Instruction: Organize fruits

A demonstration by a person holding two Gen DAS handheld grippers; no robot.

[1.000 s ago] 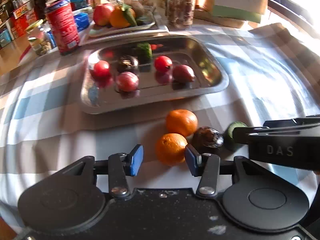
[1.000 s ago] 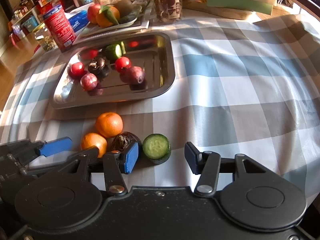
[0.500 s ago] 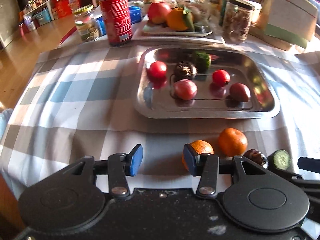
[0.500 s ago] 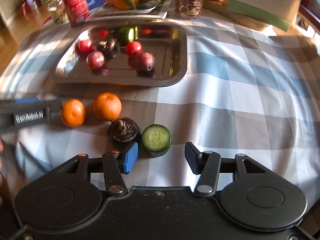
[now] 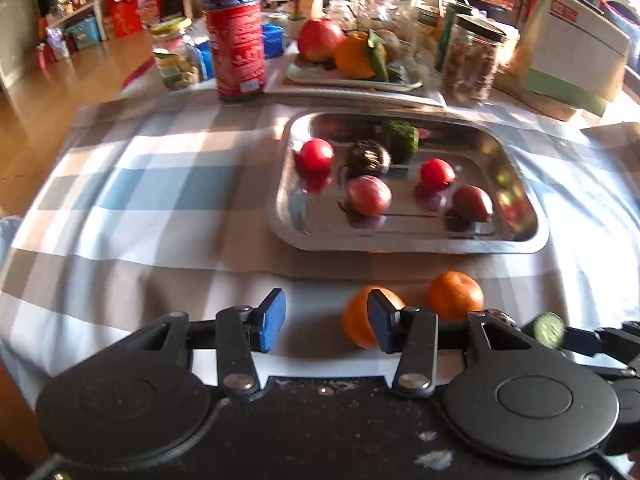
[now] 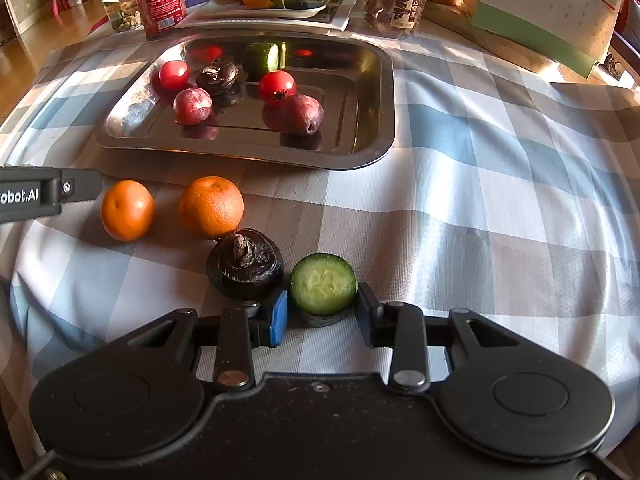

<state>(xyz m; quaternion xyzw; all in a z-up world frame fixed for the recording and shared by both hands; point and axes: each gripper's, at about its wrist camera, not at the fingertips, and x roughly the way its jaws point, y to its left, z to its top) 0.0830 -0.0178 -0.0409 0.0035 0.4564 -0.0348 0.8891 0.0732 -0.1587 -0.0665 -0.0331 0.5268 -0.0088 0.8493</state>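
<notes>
Partway stage of sorting: six pieces are seen inside the steel tray [image 6: 372, 120], among them two tomatoes, two plums, a dark wrinkled fruit and a cucumber piece; four remain on the checked cloth [image 6: 500, 184] in front of the tray: two oranges, one dark fruit [image 6: 245, 263] and a cucumber slice [image 6: 323, 283]. The right gripper [image 6: 320, 316], whose jaws have just been closing, is shown flanking the slice, contact not certain; the left gripper [image 5: 326, 320] is held half open, empty, beside the nearer orange [image 5: 356, 316].
</notes>
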